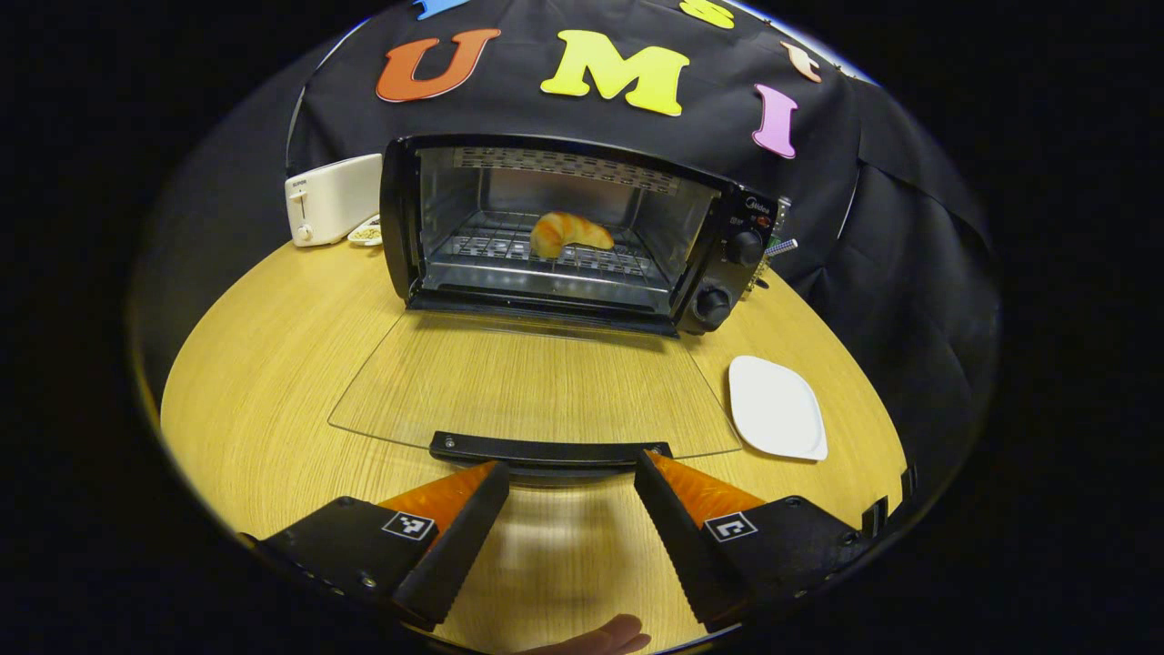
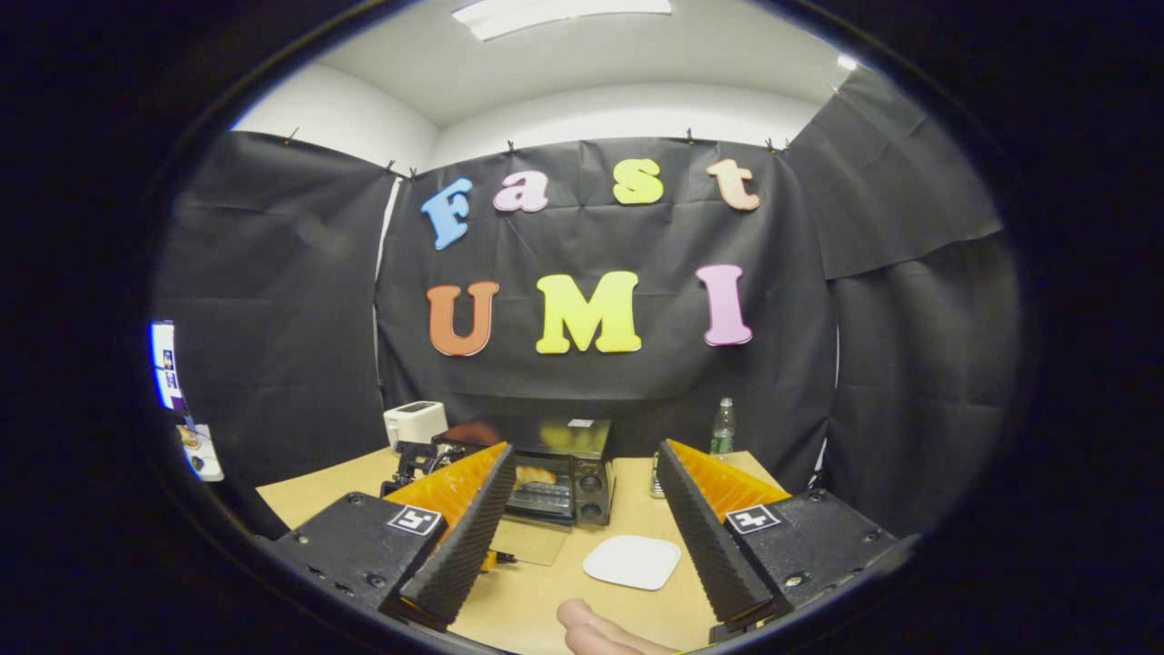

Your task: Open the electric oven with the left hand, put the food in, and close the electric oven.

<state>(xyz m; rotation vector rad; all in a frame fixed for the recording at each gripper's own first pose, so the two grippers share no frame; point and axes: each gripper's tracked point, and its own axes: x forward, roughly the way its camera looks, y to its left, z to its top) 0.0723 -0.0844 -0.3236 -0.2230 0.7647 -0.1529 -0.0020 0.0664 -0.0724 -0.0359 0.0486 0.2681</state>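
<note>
Left gripper view: the black bar handle (image 1: 550, 449) of the clear glass oven door (image 1: 527, 387) is seen just above the wide-spread left gripper (image 1: 568, 528), its long axis lying across the frame, so this gripper is judged nearer for closing. The golden croissant (image 1: 568, 233) is placed on the wire rack inside the black electric oven (image 1: 727, 264), upper centre. The right gripper (image 2: 582, 537), likewise spread and empty, is held well back.

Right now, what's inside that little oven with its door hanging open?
A croissant lies on the wire rack inside the electric oven. Below the rack, the floor of the oven is partly hidden.
</note>
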